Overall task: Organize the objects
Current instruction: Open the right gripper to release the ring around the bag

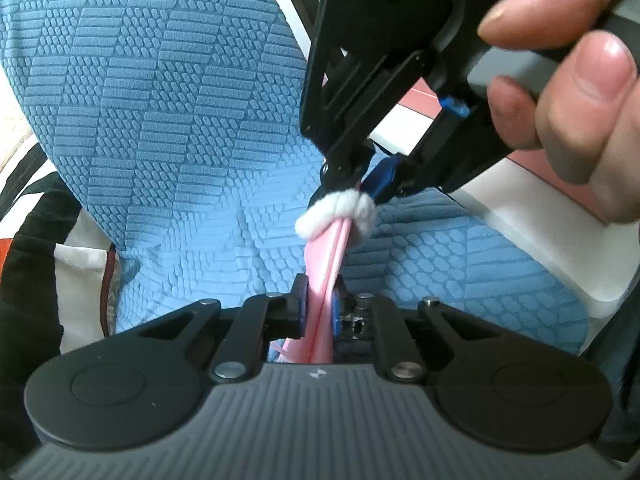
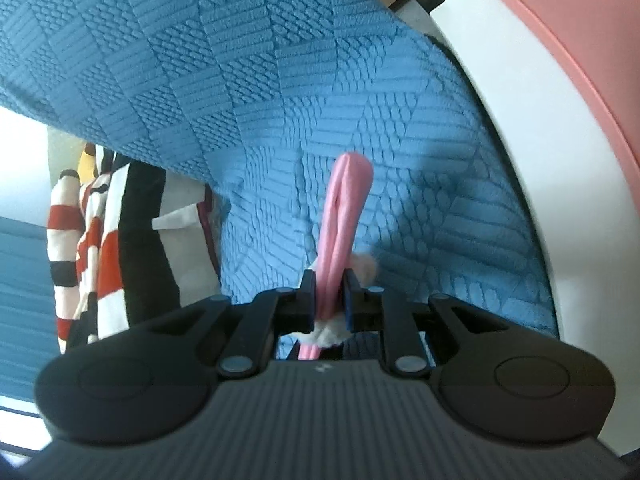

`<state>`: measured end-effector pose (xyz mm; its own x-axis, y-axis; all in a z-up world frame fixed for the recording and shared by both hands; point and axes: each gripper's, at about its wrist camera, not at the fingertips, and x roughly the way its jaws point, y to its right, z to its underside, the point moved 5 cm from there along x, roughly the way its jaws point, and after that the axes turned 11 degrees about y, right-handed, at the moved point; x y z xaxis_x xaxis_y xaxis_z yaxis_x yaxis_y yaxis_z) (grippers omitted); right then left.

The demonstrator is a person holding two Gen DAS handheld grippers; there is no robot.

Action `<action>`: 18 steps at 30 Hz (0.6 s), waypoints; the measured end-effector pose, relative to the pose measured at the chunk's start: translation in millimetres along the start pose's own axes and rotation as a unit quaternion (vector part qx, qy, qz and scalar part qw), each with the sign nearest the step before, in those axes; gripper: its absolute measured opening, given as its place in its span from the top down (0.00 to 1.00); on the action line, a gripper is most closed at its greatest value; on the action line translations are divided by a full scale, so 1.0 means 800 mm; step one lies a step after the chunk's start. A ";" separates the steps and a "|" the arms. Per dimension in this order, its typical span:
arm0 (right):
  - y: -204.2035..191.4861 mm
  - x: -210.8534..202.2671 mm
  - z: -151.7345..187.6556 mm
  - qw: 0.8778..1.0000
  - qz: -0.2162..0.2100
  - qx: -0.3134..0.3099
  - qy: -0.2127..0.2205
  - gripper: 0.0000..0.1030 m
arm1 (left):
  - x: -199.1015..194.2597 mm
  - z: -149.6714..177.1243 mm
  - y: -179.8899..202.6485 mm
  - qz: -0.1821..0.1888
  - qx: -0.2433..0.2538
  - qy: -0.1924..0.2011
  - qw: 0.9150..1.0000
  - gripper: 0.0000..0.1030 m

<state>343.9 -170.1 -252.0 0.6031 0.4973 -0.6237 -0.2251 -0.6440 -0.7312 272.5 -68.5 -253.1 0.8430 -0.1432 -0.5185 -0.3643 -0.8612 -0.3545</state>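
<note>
A pink cloth strip with a white fluffy trim (image 1: 336, 208) is stretched between both grippers above a blue textured seat cover (image 1: 160, 120). My left gripper (image 1: 320, 308) is shut on one end of the pink strip (image 1: 326, 264). My right gripper (image 1: 362, 184) comes in from the upper right, held by a hand (image 1: 572, 92), and is shut on the end with the white trim. In the right wrist view my right gripper (image 2: 329, 300) is clamped on the pink strip (image 2: 346, 200), with white fluff (image 2: 366, 268) beside the pads.
A white and pink curved frame (image 2: 520, 128) borders the blue cover (image 2: 200, 80) on the right. A red, white and black striped cloth (image 2: 92, 240) hangs at the left. Black fabric (image 1: 32, 280) lies at the left edge.
</note>
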 end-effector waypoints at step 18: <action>-0.026 -0.035 0.011 0.999 -0.031 -0.035 0.020 0.66 | 0.013 0.002 -0.034 0.015 -0.112 -0.028 0.993 0.83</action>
<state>324.9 -166.1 -221.7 0.6451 0.5142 -0.5652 -0.1340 -0.6522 -0.7461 290.8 -45.5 -250.5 0.8079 -0.1486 -0.5702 -0.2862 -0.9448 -0.1593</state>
